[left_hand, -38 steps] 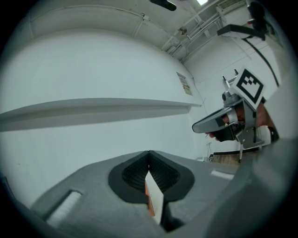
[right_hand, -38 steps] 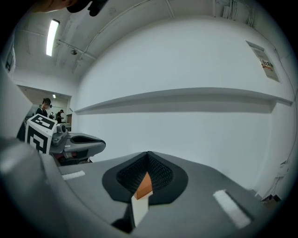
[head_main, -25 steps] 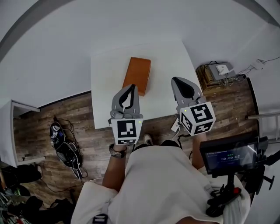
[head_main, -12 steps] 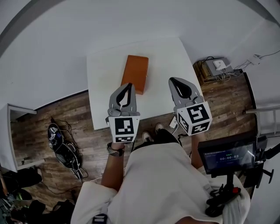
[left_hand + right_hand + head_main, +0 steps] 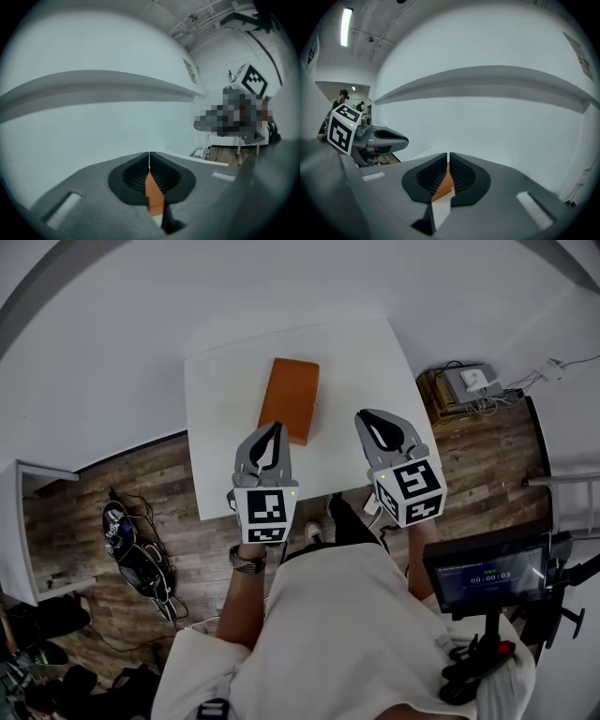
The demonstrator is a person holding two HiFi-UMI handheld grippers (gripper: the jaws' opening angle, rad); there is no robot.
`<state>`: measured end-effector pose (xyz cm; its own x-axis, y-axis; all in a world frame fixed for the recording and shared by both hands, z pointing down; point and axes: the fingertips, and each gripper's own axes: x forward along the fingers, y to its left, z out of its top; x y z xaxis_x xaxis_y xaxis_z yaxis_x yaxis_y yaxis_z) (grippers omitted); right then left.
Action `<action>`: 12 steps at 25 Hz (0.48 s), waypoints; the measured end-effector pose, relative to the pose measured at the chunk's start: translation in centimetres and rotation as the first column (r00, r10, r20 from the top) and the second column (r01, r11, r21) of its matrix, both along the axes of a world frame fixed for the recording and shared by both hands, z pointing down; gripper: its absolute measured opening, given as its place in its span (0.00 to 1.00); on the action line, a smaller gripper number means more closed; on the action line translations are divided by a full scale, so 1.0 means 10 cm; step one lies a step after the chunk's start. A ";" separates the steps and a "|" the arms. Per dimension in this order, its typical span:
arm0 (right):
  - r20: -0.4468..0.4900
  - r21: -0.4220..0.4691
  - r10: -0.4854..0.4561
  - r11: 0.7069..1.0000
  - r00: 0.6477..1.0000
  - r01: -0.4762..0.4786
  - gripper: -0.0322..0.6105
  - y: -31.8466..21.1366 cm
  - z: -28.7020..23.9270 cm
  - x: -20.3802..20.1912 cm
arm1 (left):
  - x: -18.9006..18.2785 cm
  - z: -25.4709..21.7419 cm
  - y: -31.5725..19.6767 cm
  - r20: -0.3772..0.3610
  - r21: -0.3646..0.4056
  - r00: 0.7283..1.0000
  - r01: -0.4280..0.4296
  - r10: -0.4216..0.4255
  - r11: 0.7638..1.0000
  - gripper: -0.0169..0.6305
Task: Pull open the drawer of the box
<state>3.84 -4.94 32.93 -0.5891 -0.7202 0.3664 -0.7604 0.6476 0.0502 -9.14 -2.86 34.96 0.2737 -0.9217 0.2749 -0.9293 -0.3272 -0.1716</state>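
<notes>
Box (image 5: 291,397): orange-brown, lies flat on the white table (image 5: 220,418), roughly at its middle, long side running away from me and leaning a little to the right. It looks closed. I can't make out a drawer front or seam from the head view.

Left gripper (image 5: 274,430): tips sit just short of the box's near end, pointing at it. In its own view the jaws are pressed together at the tips, with only a hairline between them. The sliver of orange in the hollow below the tips is the box beyond, not something pinched. I see no contact with the box.

Right gripper (image 5: 377,418): to the right of the box, apart from it, over bare table near the front edge. In its own view the jaws are drawn together with a thin slit left between the ribbed pads (image 5: 433,174). Nothing is held. The box corner and white tabletop show through the gap lower down. The left gripper appears at the left of that view, level with it.

Both marker cubes face up at me, the left cube (image 5: 263,515) and the right cube (image 5: 409,491).

Surroundings: wood-plank floor (image 5: 141,484) around the table. A tangle of cables (image 5: 141,563) lies on the floor to my left. A small crate with a pale device (image 5: 466,390) stands off the table's right side. A screen on a stand (image 5: 487,570) is at lower right.
</notes>
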 end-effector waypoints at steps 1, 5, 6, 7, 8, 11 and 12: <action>0.002 -0.010 0.000 1.000 1.000 0.000 0.08 -0.09 0.04 0.01 | 0.01 0.04 -0.08 -0.001 -0.008 1.000 0.003 -0.003 1.000 0.03; 0.004 -0.041 -0.007 0.999 1.000 0.007 0.10 -0.20 0.11 -0.05 | -0.05 0.08 -0.15 0.003 -0.022 1.000 0.010 -0.010 1.000 0.03; 0.006 -0.050 -0.009 0.999 1.000 0.009 0.10 -0.20 0.13 -0.08 | -0.07 0.08 -0.15 0.005 -0.025 1.000 0.010 -0.010 1.000 0.03; 0.006 -0.060 -0.010 0.998 1.000 0.010 0.10 -0.20 0.14 -0.10 | -0.08 0.08 -0.14 0.006 -0.030 1.000 0.010 -0.009 1.000 0.03; 0.006 -0.069 -0.012 0.998 1.000 0.012 0.10 -0.21 0.16 -0.12 | -0.08 0.08 -0.14 0.005 -0.034 1.000 0.007 -0.007 0.999 0.03; 0.001 -0.091 -0.027 0.995 1.000 0.027 0.10 -0.21 0.19 -0.21 | -0.10 0.08 -0.13 0.005 -0.053 1.000 -0.007 0.008 0.999 0.06; -0.003 -0.095 -0.033 0.995 0.999 0.033 0.11 -0.21 0.19 -0.24 | -0.12 0.09 -0.13 0.005 -0.059 1.000 -0.011 0.011 0.998 0.06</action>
